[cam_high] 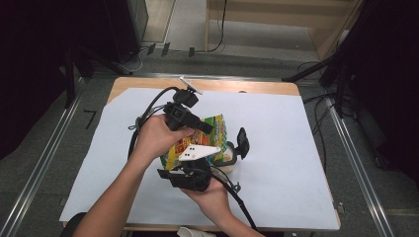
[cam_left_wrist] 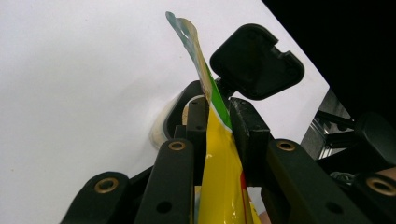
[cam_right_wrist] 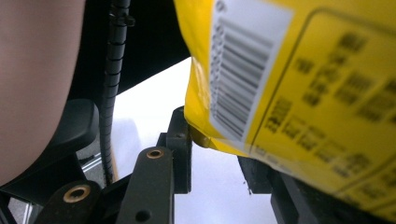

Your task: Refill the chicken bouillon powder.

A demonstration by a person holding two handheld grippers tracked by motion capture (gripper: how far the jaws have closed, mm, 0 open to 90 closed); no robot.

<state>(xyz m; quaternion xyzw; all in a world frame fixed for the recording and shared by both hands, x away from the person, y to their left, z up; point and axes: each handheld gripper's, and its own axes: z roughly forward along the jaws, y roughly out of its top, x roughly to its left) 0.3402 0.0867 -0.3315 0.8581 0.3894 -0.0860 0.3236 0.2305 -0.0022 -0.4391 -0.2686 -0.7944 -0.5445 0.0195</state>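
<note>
A yellow and green snack bag hangs over the white sheet between both hands. My left gripper comes in from the upper left and is shut on the bag's flat top edge, the pads of my left gripper pinching it. My right gripper holds the lower end from below. There the barcoded back of the bag sits in my right gripper; the left fingertip presses the bag's corner and the other finger is half hidden behind it.
A small round container with a raised black flip lid stands on the white sheet just right of the bag; its rim and lid show behind the left jaws. Dark stands and cables flank the table.
</note>
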